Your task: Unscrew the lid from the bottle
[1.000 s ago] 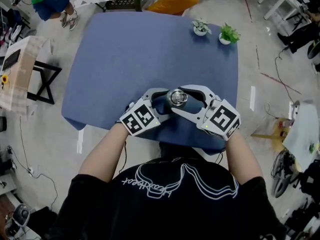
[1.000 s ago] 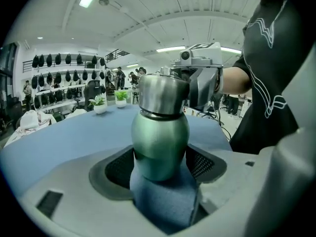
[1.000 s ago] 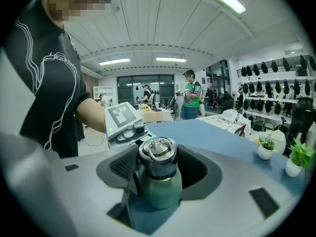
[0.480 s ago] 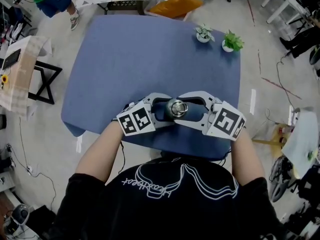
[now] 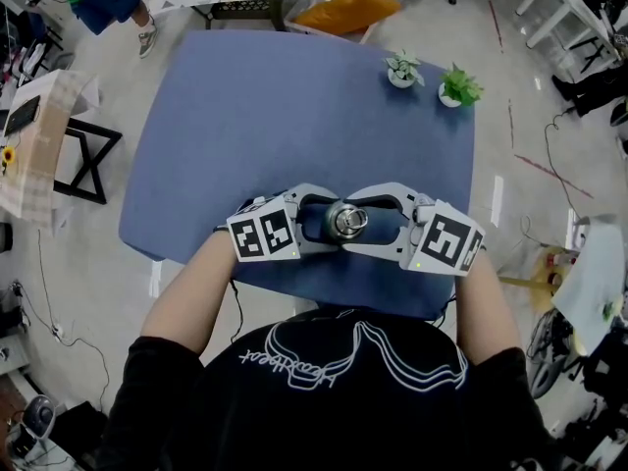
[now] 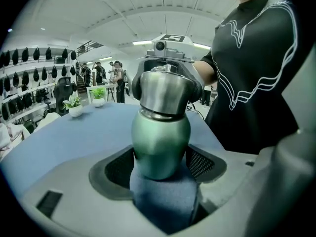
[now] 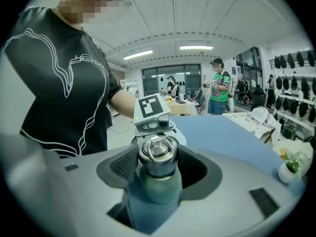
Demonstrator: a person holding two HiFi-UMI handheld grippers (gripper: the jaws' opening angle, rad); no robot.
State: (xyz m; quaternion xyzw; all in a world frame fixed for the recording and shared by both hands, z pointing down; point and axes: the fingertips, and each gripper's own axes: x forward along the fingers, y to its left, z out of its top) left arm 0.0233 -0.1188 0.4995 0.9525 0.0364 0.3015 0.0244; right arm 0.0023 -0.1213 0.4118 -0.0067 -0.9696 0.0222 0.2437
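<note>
A green metal bottle (image 6: 160,142) with a steel lid (image 6: 165,90) stands on the blue table (image 5: 294,116) near its front edge. In the head view the bottle (image 5: 345,221) sits between both grippers. My left gripper (image 6: 160,157) is shut on the green body, with its mesh pads pressed against both sides. From the opposite side my right gripper (image 7: 158,164) is shut on the steel lid (image 7: 158,154), which has a ring on top. The green body (image 7: 160,186) shows below that lid. In the head view the left gripper (image 5: 329,221) and right gripper (image 5: 361,221) meet at the bottle.
Two small potted plants (image 5: 402,69) (image 5: 459,86) stand at the table's far right corner. A folding side table (image 5: 39,145) is on the floor to the left, an orange cushion (image 5: 353,10) lies beyond the far edge, and people stand in the background.
Both grippers have turned about the bottle and now lie more nearly in one line across the table. The bottle stays between them, still gripped.
</note>
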